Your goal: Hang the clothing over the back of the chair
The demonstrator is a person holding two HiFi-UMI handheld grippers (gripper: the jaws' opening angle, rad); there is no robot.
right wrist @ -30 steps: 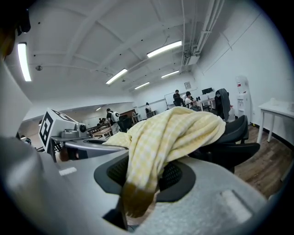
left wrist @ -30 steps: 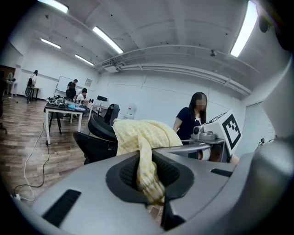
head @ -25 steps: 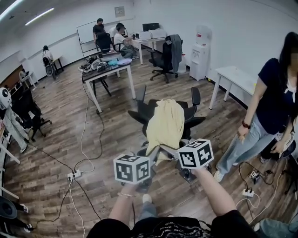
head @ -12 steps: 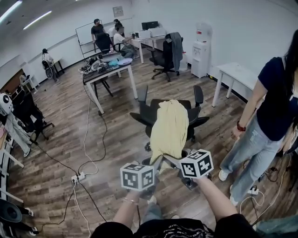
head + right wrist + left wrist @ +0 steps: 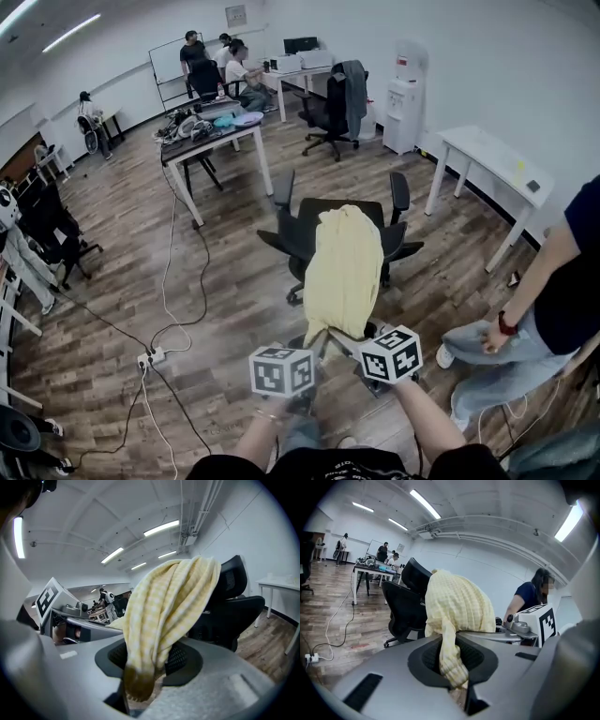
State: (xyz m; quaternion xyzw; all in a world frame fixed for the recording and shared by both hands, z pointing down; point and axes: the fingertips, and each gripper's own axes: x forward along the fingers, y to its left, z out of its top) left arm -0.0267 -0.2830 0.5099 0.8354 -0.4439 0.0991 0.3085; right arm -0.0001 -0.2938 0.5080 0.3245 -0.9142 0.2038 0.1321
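Note:
A pale yellow checked garment (image 5: 345,267) lies draped over the back of a black office chair (image 5: 298,225), hanging down the side that faces me. My left gripper (image 5: 317,349) is shut on the left corner of its lower hem. Beside it, my right gripper (image 5: 354,342) is shut on the right corner. In the left gripper view the cloth (image 5: 459,606) runs from the chair (image 5: 405,613) down into the jaws. The right gripper view shows a bunched fold of the cloth (image 5: 168,602) pinched between the pads, with the chair back (image 5: 234,606) behind it.
A person in jeans (image 5: 525,319) stands close on the right. A white table (image 5: 487,155) is behind them, and a cluttered table (image 5: 211,131) stands at the back left. Cables and a power strip (image 5: 150,356) lie on the wood floor to the left.
Both grippers have sunk with the hem, so the garment now hangs longer down the chair back. The person on the right has shifted further right.

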